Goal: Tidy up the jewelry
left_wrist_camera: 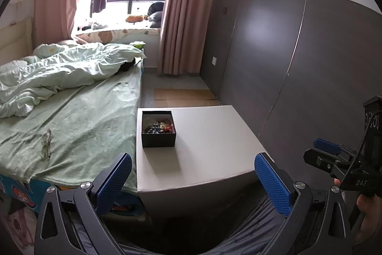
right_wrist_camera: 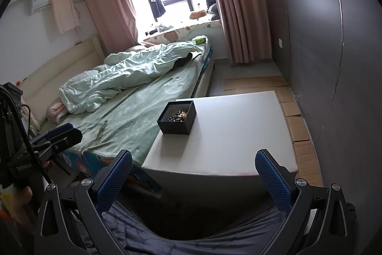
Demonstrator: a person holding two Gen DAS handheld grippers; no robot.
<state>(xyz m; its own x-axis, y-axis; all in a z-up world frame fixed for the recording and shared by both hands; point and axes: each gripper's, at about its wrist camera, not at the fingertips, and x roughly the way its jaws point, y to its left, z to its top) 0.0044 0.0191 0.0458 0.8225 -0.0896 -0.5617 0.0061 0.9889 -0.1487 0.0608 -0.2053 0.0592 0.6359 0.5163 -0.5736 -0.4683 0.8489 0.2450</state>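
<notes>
Both grippers hang back from the work with their fingers spread wide and nothing between them: the left gripper (left_wrist_camera: 193,173) and the right gripper (right_wrist_camera: 193,171) each frame the white table (left_wrist_camera: 214,135) from its near edge. Well ahead of the left fingertips, nearer the left finger's side, stands a small black box (left_wrist_camera: 158,135), open-topped, at the table's far corner beside the bed (left_wrist_camera: 83,116). The jewelry (left_wrist_camera: 158,127) lies heaped inside it, a tangle of dark beads with amber and red pieces. The likely trouble is that tangle: a pinch on one strand may drag others out, or tip the light box toward the table edge.
</notes>
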